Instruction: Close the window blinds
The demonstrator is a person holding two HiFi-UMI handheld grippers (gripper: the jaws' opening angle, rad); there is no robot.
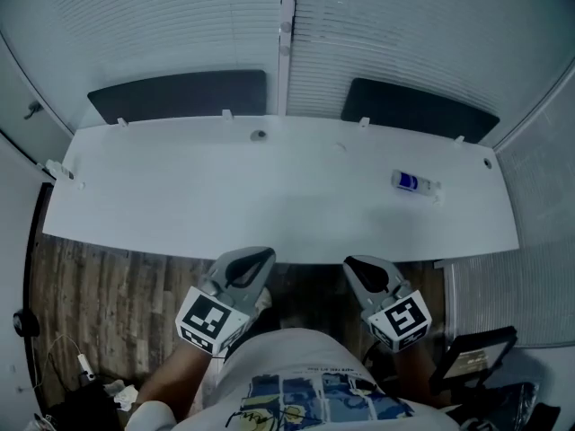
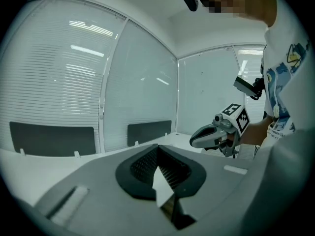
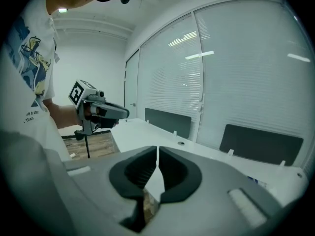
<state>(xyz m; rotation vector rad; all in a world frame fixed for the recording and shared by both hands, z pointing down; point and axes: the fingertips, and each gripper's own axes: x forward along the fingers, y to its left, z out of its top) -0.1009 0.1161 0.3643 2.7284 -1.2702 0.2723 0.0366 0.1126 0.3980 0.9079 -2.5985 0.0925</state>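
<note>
- The left claw [image 2: 157,151] is pressed together with nothing between its jaws. The right claw [image 3: 157,151] is likewise pressed together and empty.
- Both claws are held low and side by side at the near edge of the white table [image 1: 269,196].
- The blinds [image 1: 180,25] hang straight ahead of both claws, beyond the table's far edge and well apart from either. Two dark panels [image 1: 180,95] stand in front of them.
- Step in hand, as I judge it: the approach, with nothing on the blinds touched yet.
- Next move: reach across the table to the blinds' control. A small fitting [image 1: 286,27] sits on the post ahead, between the claws, and may be that control, though it is too small to tell. One claw must spread before it can pinch anything.
- A small bottle [image 1: 409,181] lies ahead of the right claw, so that reach should clear it.
</note>
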